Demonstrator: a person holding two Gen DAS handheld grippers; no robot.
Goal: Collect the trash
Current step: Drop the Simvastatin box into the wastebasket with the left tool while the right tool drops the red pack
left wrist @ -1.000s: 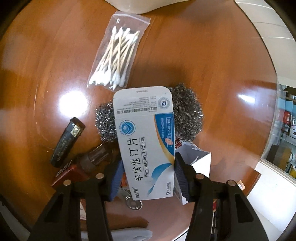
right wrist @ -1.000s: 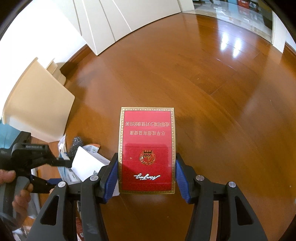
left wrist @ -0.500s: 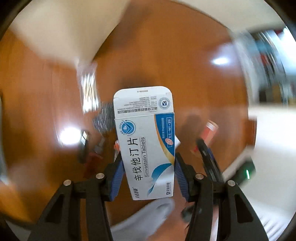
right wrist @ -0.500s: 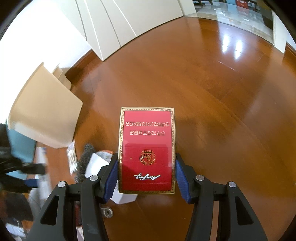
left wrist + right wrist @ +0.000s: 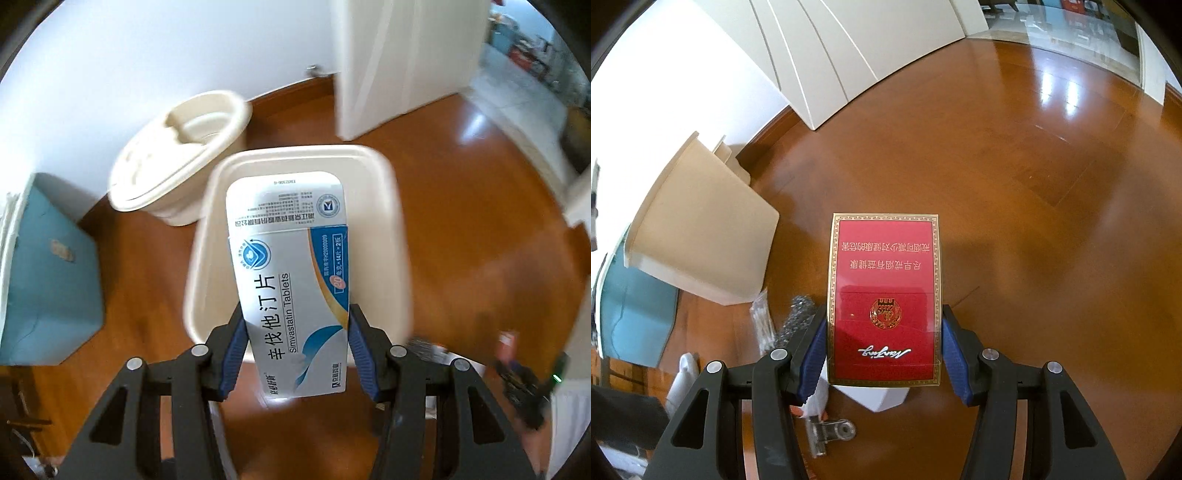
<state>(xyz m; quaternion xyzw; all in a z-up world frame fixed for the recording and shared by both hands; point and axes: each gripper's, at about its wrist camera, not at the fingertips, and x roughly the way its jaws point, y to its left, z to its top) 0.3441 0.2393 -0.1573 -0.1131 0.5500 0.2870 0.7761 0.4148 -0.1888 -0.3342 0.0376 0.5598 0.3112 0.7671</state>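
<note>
My left gripper point(image 5: 293, 350) is shut on a white and blue Simvastatin tablet box point(image 5: 291, 280) and holds it over the open mouth of a cream rectangular bin point(image 5: 391, 221). My right gripper point(image 5: 884, 350) is shut on a red Nanjing cigarette pack point(image 5: 884, 295) and holds it above the wooden table. The same cream bin point(image 5: 701, 236) shows from the side at the left of the right wrist view.
A second cream bin with a lid point(image 5: 177, 155) and a teal box point(image 5: 48, 280) stand on the floor. On the table lie a steel wool pad point(image 5: 798, 317), a cotton swab bag point(image 5: 762, 321), a binder clip point(image 5: 831, 432) and a white box point(image 5: 879, 397).
My left gripper swung with the tablet box away from the table and now points down over the cream bin. My right gripper with the cigarette pack has barely moved.
</note>
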